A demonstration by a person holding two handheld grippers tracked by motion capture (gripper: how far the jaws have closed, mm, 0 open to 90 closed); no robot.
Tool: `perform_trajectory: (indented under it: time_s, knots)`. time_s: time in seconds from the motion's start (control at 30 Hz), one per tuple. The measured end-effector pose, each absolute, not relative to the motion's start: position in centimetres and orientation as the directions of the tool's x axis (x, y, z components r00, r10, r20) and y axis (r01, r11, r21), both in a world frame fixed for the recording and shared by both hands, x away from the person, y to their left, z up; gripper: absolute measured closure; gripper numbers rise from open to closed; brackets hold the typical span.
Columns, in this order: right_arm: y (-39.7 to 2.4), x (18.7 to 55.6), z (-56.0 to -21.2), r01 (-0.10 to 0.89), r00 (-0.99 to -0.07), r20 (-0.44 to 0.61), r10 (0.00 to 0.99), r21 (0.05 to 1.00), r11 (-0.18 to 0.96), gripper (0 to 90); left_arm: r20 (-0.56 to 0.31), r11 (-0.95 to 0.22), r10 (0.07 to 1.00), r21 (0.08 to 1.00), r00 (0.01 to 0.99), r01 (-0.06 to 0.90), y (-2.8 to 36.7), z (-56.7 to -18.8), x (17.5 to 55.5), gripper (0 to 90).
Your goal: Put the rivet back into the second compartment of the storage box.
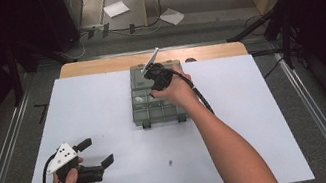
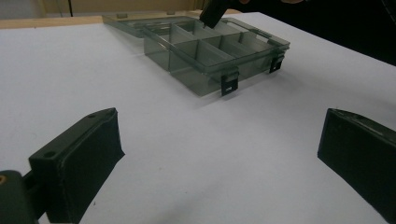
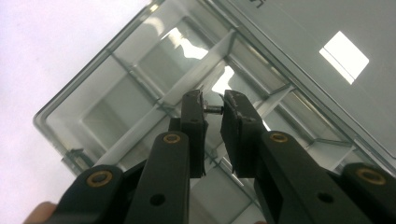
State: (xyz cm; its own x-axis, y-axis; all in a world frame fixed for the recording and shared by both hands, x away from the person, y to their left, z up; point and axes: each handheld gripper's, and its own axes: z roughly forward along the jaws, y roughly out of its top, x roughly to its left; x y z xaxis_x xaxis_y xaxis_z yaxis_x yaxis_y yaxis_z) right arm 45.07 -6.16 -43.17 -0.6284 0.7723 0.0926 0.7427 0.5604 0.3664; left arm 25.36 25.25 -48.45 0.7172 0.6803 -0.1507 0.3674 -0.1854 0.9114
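right gripper (image 3: 214,108) reaches forward from an outstretched forearm, tilted down over the open compartment box (image 1: 147,112) at the far middle of the white table (image 1: 116,181), jaws nearly closed and pinching a small metal screw (image 3: 214,108) between the tips, above the box's dividers. left gripper (image 1: 96,153) sits low at the near-left of the table, held level, jaws wide apart with nothing between them. lettering on the box lid too cut off to read.

A lab: white table (image 1: 114,171) flanked by floor rails (image 1: 1,165) and loose cables (image 1: 260,21).
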Motion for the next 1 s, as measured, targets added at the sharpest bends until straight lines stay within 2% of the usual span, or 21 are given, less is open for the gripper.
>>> perform_trajectory:
  time_s: [0.3,0.6,0.83,1.0]
  knots:
    - [-6.09,45.61,-43.78,0.799,-0.553,0.112,0.825,0.352,0.488,80.0,-0.155,-0.185,0.683,0.909,0.714,0.374,25.28,-48.45,25.39,0.0]
    - [-6.15,45.72,-43.90,0.800,-0.549,0.115,0.828,0.358,0.480,78.9,-0.155,-0.184,0.683,0.909,0.714,0.373,25.24,-48.42,25.37,0.0]
    - [-6.20,45.67,-43.78,0.799,-0.551,0.129,0.824,0.364,0.478,68.6,-0.155,-0.184,0.683,0.909,0.714,0.373,25.26,-48.42,25.38,0.0]
    - [-6.10,45.35,-43.62,0.787,-0.574,0.145,0.806,0.368,0.495,56.5,-0.153,-0.187,0.683,0.909,0.715,0.373,25.29,-48.43,25.40,0.0]
